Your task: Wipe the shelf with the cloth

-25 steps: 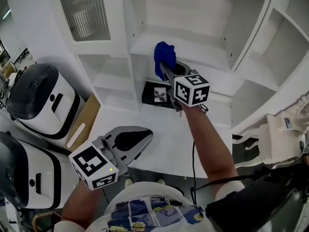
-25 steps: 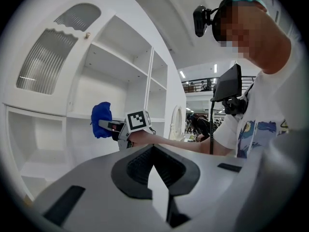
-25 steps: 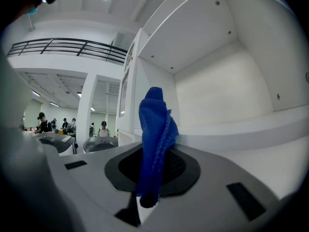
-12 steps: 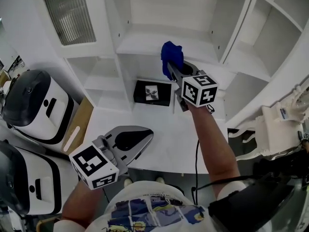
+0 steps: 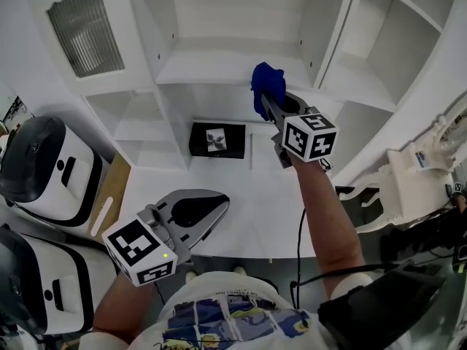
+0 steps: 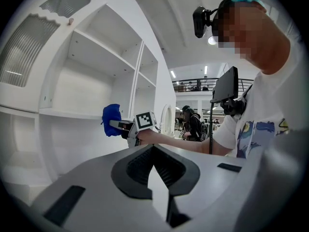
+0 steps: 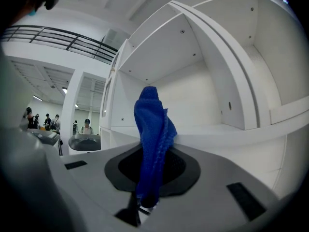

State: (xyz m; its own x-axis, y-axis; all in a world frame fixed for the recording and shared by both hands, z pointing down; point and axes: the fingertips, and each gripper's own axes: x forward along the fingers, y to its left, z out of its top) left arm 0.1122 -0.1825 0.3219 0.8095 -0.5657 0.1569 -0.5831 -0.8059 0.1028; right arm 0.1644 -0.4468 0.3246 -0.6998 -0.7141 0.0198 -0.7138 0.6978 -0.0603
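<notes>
My right gripper [image 5: 267, 102] is shut on a bunched blue cloth [image 5: 265, 87] and holds it at the front edge of the white shelf [image 5: 208, 69], near that shelf's right end. Seen along the right gripper [image 7: 151, 151], the cloth [image 7: 150, 124] stands upright between the jaws, with the shelf board [image 7: 227, 128] just beyond it. My left gripper [image 5: 223, 203] hangs low over the white counter, shut and with nothing in it. From the left gripper [image 6: 153, 150], the cloth [image 6: 111, 120] shows at the shelf edge.
A black framed picture [image 5: 217, 139] lies in the compartment below the shelf. Two white machines with dark fronts [image 5: 44, 155] and a cardboard sheet [image 5: 109, 195] stand at the left. Upright shelf dividers [image 5: 332, 35] flank the compartment. An ornate white piece [image 5: 416, 181] is at the right.
The right gripper with the cloth has shifted right and a little up along the shelf front as the head view turned. The left gripper has stayed put.
</notes>
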